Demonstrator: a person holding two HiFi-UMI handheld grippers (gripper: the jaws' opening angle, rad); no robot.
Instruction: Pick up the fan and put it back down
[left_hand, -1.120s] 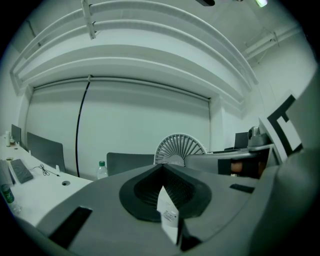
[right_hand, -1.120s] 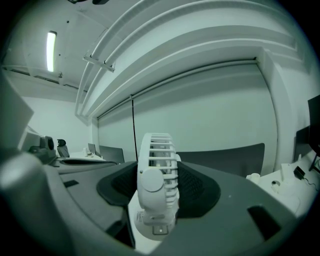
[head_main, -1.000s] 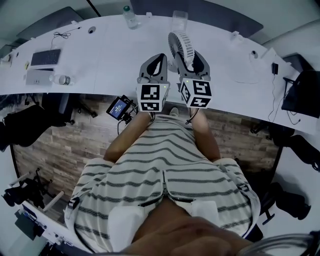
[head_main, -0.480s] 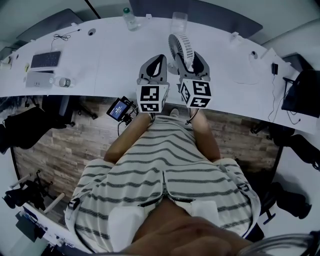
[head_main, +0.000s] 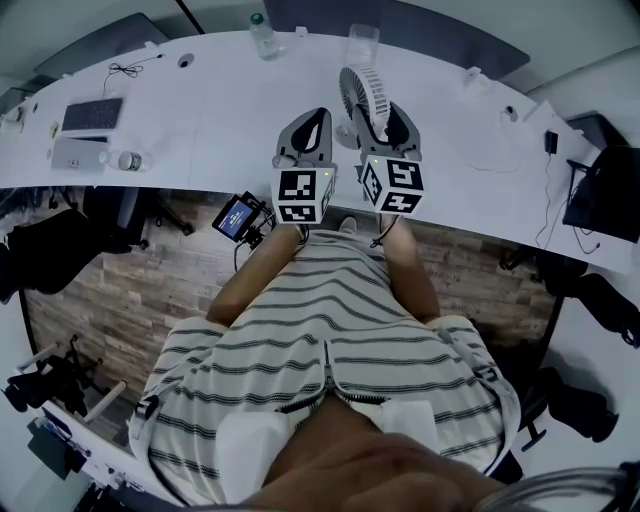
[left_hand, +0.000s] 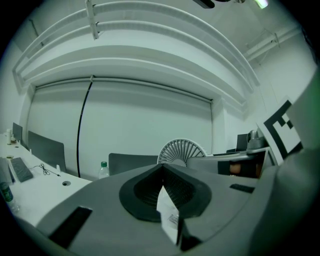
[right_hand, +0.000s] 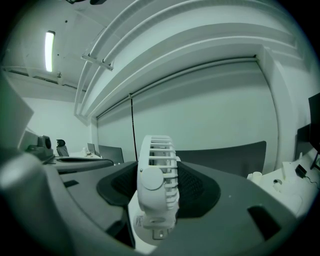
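A small white desk fan (head_main: 364, 98) with a round slatted grille stands upright over the near edge of the long white table (head_main: 220, 120). My right gripper (head_main: 378, 122) is shut on it. In the right gripper view the fan (right_hand: 157, 185) fills the gap, with both dark pads pressed against its sides. Whether its base rests on the table cannot be told. My left gripper (head_main: 312, 125) hovers just left of the fan, shut and holding nothing. In the left gripper view only the fan grille (left_hand: 181, 150) shows, beyond the left gripper (left_hand: 162, 172).
A water bottle (head_main: 262, 30) and a clear cup (head_main: 362, 40) stand at the table's far edge. A keyboard (head_main: 92, 115) and a lying bottle (head_main: 125, 160) are at the far left. A cable (head_main: 520, 150) trails at the right. A small screen (head_main: 237, 215) hangs below the table edge.
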